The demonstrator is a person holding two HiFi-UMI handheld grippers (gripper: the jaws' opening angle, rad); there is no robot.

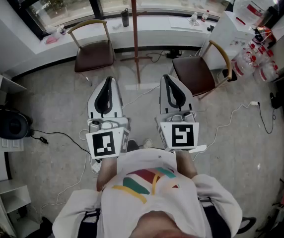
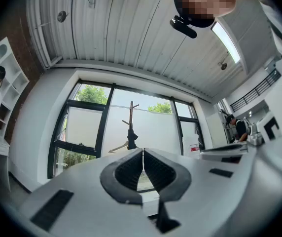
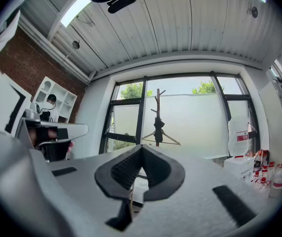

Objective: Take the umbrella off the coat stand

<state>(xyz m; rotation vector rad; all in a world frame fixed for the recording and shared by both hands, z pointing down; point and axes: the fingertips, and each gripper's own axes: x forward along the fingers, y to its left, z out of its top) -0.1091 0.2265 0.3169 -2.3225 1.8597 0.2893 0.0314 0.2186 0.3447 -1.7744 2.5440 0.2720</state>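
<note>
White plastic shells cover both tools, which the person holds side by side in front of the chest, close to each other but not touching. The left gripper (image 1: 108,81) and the right gripper (image 1: 167,78) point forward and a little upward, toward the coat stand (image 1: 135,38). Each one shows its marker cube toward the head camera, and the hands are hidden under these cubes. The sleeves are bent at the elbows, near the body.

In the left gripper view the left gripper (image 2: 142,152) has its two jaws pressed together with only a thin line between them, and nothing is inside. In the right gripper view the right gripper (image 3: 141,149) is also closed, tip against tip, and empty.

One umbrella (image 2: 131,135) hangs as a dark folded bundle high on the pole of the single coat stand, under the top pegs; the same umbrella (image 3: 158,127) shows in the right gripper view. It is in front of the window (image 3: 190,122) and well apart from both grippers.

Counted: two grippers; one coat stand; one umbrella; two chairs, one chair (image 1: 95,53) left of the pole and the other chair (image 1: 197,73) right of it, both on the grey floor (image 1: 57,98); one dark bottle (image 1: 126,18) on the sill.
</note>
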